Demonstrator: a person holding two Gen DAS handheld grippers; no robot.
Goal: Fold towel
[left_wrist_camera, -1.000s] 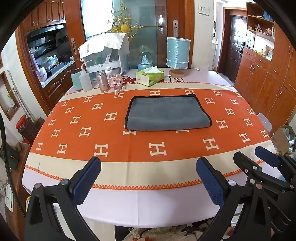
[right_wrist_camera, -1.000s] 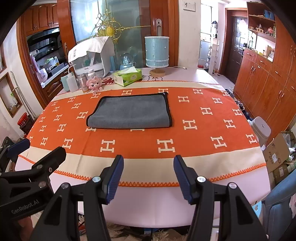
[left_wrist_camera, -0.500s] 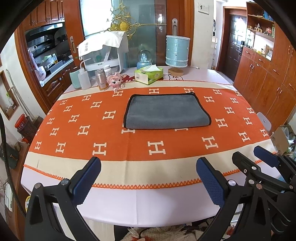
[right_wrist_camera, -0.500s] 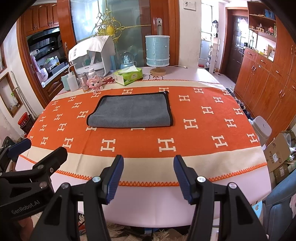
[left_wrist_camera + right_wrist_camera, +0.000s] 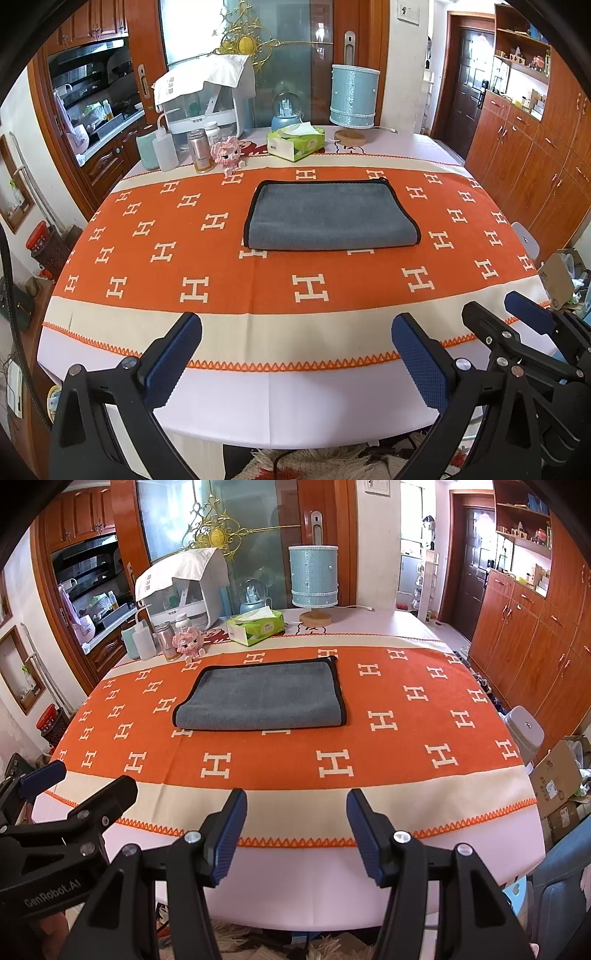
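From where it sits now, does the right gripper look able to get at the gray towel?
Probably yes. The right gripper is open at the near table edge, and only bare orange tablecloth lies between it and the gray towel. The bottles and tissue box stand behind the towel.

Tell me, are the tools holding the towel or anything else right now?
No, nothing is held. The left tool and right tool are both open, hovering at the table's near edge. The gray towel lies folded and untouched.
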